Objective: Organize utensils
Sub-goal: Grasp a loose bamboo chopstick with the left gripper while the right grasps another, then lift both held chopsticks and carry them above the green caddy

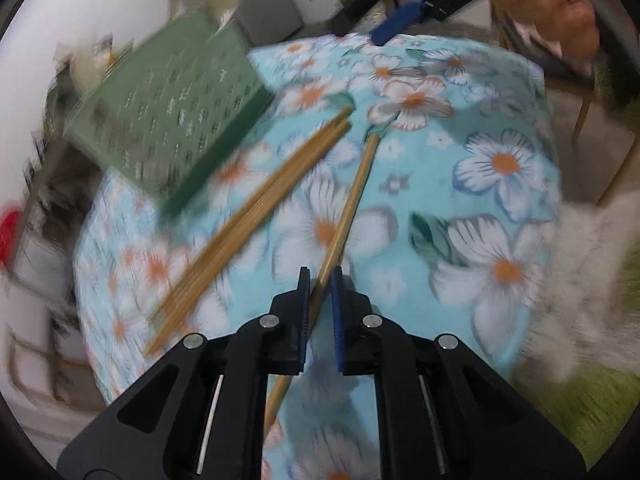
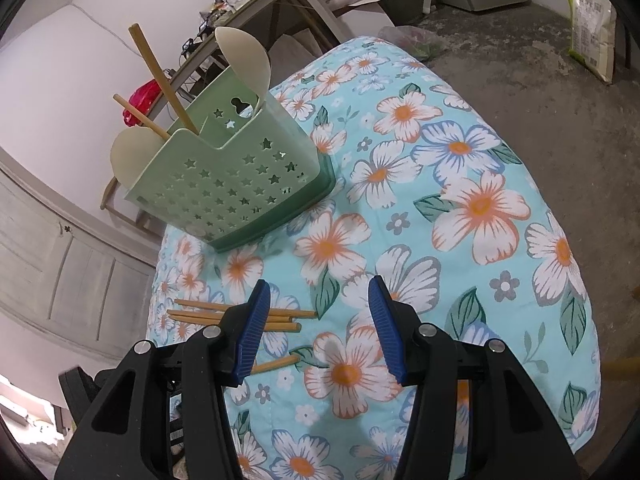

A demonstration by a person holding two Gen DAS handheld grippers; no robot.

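Observation:
A green star-holed utensil holder [image 2: 236, 184] stands on the floral cloth [image 2: 460, 208], with two chopsticks [image 2: 160, 80] and two cream spoons [image 2: 244, 56] in it. It shows blurred in the left wrist view [image 1: 172, 116]. My left gripper [image 1: 320, 280] is shut on a single wooden chopstick [image 1: 352, 200] that points forward over the cloth. A bundle of chopsticks [image 1: 248, 216] lies to its left; it also shows in the right wrist view [image 2: 200, 316]. My right gripper [image 2: 316, 296] is open and empty above the cloth, right of that bundle.
The table is round with edges falling away on all sides. A cluttered side table [image 2: 256, 4] and a red bag [image 2: 142, 98] stand behind the holder. A grey floor [image 2: 520, 52] lies to the right. The right gripper's blue finger [image 1: 396, 24] shows far off.

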